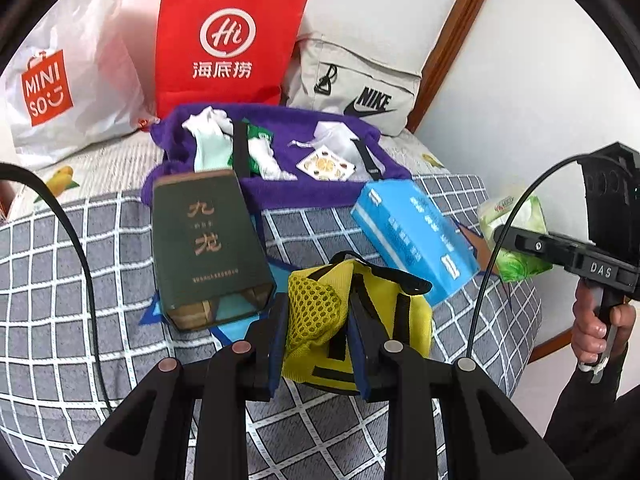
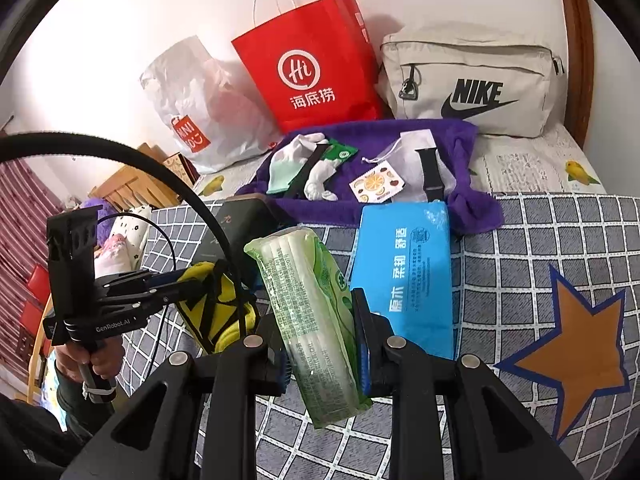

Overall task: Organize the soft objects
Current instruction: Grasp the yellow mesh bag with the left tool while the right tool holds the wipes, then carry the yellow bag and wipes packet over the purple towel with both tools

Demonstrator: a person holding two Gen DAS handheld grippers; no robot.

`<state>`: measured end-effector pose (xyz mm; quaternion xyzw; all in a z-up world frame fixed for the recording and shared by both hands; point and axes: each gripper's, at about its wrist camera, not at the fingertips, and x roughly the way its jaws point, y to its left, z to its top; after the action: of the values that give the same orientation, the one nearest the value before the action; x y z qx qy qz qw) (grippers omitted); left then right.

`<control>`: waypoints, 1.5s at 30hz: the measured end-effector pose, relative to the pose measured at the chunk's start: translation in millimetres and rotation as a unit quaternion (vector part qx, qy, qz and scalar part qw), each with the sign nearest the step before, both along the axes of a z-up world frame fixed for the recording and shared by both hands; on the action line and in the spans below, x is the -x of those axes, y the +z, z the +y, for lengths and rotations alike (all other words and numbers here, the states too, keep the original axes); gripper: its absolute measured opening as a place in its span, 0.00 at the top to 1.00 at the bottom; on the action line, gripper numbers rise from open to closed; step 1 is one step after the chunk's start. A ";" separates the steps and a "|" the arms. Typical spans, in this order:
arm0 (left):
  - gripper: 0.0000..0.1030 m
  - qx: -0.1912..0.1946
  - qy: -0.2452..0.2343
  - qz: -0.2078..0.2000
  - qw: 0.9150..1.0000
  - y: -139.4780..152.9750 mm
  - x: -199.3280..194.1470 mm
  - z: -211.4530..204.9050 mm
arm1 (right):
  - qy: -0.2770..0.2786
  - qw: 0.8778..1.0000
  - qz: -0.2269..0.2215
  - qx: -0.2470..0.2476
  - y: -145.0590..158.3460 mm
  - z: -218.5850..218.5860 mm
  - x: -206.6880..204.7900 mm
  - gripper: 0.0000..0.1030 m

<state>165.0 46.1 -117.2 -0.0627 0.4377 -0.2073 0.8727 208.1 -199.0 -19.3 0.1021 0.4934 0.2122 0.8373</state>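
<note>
Left tool point(image 1: 318, 320) grips the yellow mesh pouch point(image 1: 352, 316) at lower centre; right tool point(image 2: 320, 336) clamps the green tissue pack point(image 2: 316, 320) mid-frame. Lift both clear of the checked bedcover point(image 2: 540, 240), gripping lightly, and steer toward the purple towel point(image 2: 460, 136) above.

Bright, even indoor light; heavy fisheye distortion in both views.
Black vignette fills the corners and straight edges bow near the rim. Soft shadows fall on the wall point(image 2: 120, 20) behind the red bag point(image 2: 312, 68). Centres are sharp; print on the green pack point(image 2: 316, 312) is slightly blurred.
</note>
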 end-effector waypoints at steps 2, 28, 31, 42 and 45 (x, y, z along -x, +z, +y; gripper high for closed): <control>0.74 0.001 0.004 -0.004 1.000 4.8 -2.4 0.8 | -0.002 1.000 -0.002 0.000 1.0 -1.3 -2.8 0.76; 0.74 -0.014 0.015 -0.043 0.999 53.1 -56.5 -9.7 | -0.003 1.000 -0.001 -0.026 1.1 -4.4 -52.1 0.76; 0.74 -0.014 0.014 -0.044 0.999 54.9 -65.1 -10.3 | -0.003 1.000 -0.002 -0.022 1.7 -4.2 -59.4 0.76; 0.74 -0.015 0.012 -0.043 0.999 54.0 -104.1 -10.3 | -0.009 1.000 -0.005 -0.002 -1.7 -6.3 -97.3 0.76; 0.74 -0.015 0.018 -0.042 0.999 52.9 -117.8 -8.0 | -0.008 1.000 -0.009 0.006 -1.2 -4.8 -107.9 0.76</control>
<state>282.7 38.2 -64.3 -0.0486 0.4024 -0.1879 0.8947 316.0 -203.8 -20.5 0.0989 0.4861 0.2039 0.8440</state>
